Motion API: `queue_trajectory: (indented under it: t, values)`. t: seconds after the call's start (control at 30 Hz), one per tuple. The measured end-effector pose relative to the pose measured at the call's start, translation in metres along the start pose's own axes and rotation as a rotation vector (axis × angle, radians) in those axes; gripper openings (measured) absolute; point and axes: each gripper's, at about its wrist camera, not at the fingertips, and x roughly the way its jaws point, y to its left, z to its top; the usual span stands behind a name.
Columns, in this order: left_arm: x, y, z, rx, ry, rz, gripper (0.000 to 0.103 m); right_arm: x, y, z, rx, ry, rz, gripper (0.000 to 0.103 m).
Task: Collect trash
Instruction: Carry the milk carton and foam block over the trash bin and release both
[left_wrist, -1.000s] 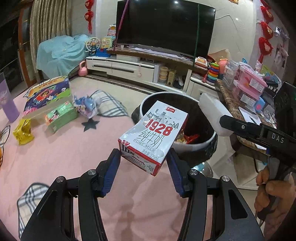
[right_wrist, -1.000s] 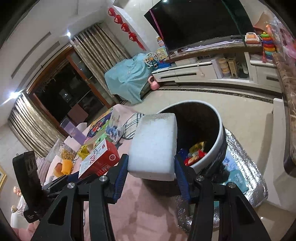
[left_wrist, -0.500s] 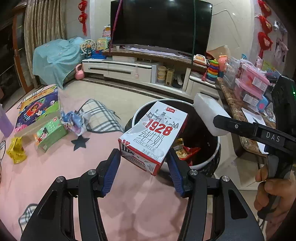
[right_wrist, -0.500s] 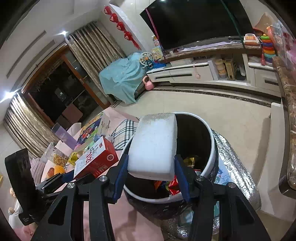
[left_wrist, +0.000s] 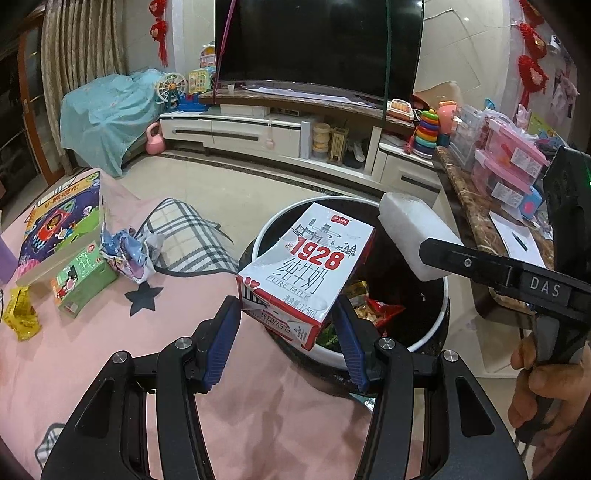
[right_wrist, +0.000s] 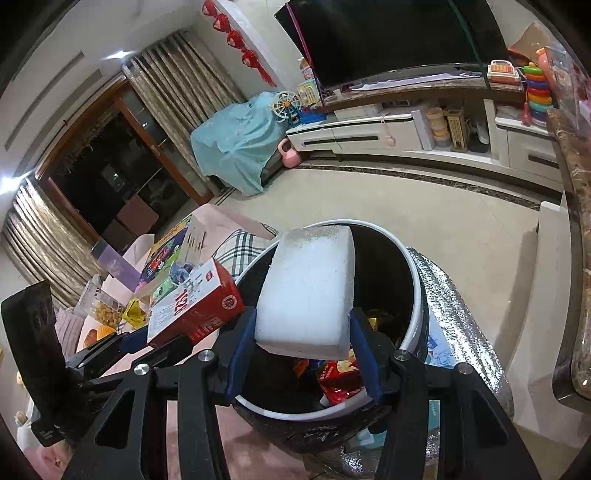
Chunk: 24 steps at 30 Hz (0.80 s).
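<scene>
On the far left of my left-hand view, trash is still lying on the pink cloth (left_wrist: 92, 350): a yellow wrapper (left_wrist: 22, 317), a green carton (left_wrist: 83, 278) and a crumpled blue-and-white wrapper (left_wrist: 129, 249), all well apart from the bin.

Moving right, my left gripper (left_wrist: 287, 332) is clamped on the milk carton (left_wrist: 308, 266), blue pads pressed to its two sides. A second ago the carton hung short of the bin (left_wrist: 269, 229); now its far end overhangs the white rim, with the near end still over the cloth. The carton is white and red, printed "1928 PURE MILK", tilted with its top away from me, and its lower corner looks dented, so I judge it empty and light.

Further right, my right gripper (right_wrist: 303, 350) is closed on the white foam block (right_wrist: 308, 291), pads on its long sides. It too has come forward: the block now sits above the bin's dark opening, where red and yellow snack wrappers (right_wrist: 338, 376) already lie.

I judge both pieces nearly ready to drop; the block could go now, while the carton wants a little more reach so it clears the rim.
</scene>
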Motion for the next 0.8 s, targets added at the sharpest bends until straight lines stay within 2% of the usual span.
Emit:
queue_trajectory:
  t: [0.23, 0.4, 0.53, 0.67, 0.8]
  values:
    - [0.007, -0.004, 0.005, 0.008, 0.007, 0.004, 0.052, 0.004, -0.001, 0.004, -0.009, 0.011, -0.007, 0.053]
    - [0.01, -0.002, 0.008, -0.008, 0.019, -0.029, 0.052, 0.006, -0.003, 0.007, 0.002, 0.009, -0.006, 0.056]
    - [0.012, 0.002, 0.007, -0.037, 0.033, -0.047, 0.053, 0.007, -0.01, 0.008, 0.03, 0.01, -0.023, 0.074]
    - [0.002, 0.007, -0.003, -0.053, 0.011, -0.042, 0.054, 0.001, -0.015, 0.004, 0.057, -0.003, -0.031, 0.075]
    - [-0.008, 0.018, -0.017, -0.084, 0.007, -0.032, 0.062, -0.004, -0.012, -0.001, 0.076, -0.012, -0.029, 0.083]
